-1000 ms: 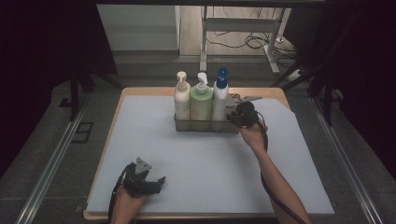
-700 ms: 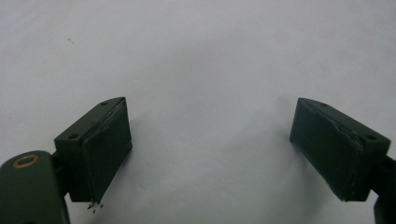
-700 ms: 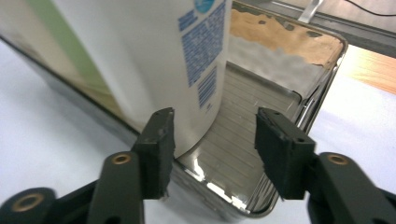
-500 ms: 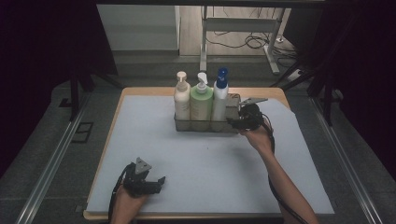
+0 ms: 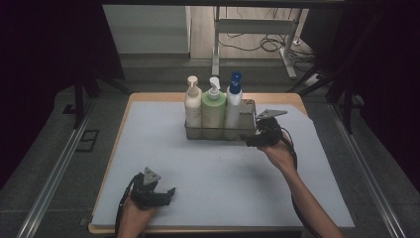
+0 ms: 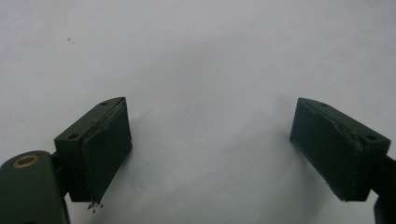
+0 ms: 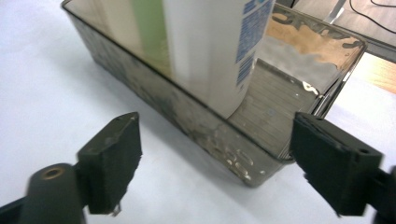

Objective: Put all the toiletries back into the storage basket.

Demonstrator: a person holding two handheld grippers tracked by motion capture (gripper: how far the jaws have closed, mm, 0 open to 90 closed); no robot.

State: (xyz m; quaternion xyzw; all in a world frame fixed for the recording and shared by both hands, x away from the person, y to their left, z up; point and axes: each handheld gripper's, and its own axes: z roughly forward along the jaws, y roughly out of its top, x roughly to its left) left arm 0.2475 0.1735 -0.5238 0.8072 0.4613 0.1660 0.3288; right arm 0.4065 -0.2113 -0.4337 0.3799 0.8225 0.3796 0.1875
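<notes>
Two black jaws of your right gripper (image 5: 251, 140) stand wide apart with nothing between them; they have just been opening, and the gripper has backed off a little toward you from the bin since the earlier frames. In the right gripper view (image 7: 215, 163) the near right corner of the clear bin (image 7: 243, 163) sits just ahead of the gap, not touching either pad. That bin (image 5: 218, 133) stands toward the far edge of the table (image 5: 114, 148), holding three pump bottles in a row: cream bottle (image 5: 192, 106), green bottle (image 5: 213, 109) and the blue-capped white bottle (image 5: 233, 104), which stands nearest your gripper. The bin's right end is free of bottles, and open mat lies all round your right hand.

Your left gripper (image 5: 166, 194) rests near the front edge, well apart from the bin, unmoved; its jaws (image 6: 210, 154) gape over bare mat, holding nothing. Bottle tops are cut off in the right gripper view, and the label print is too blurred to read.
</notes>
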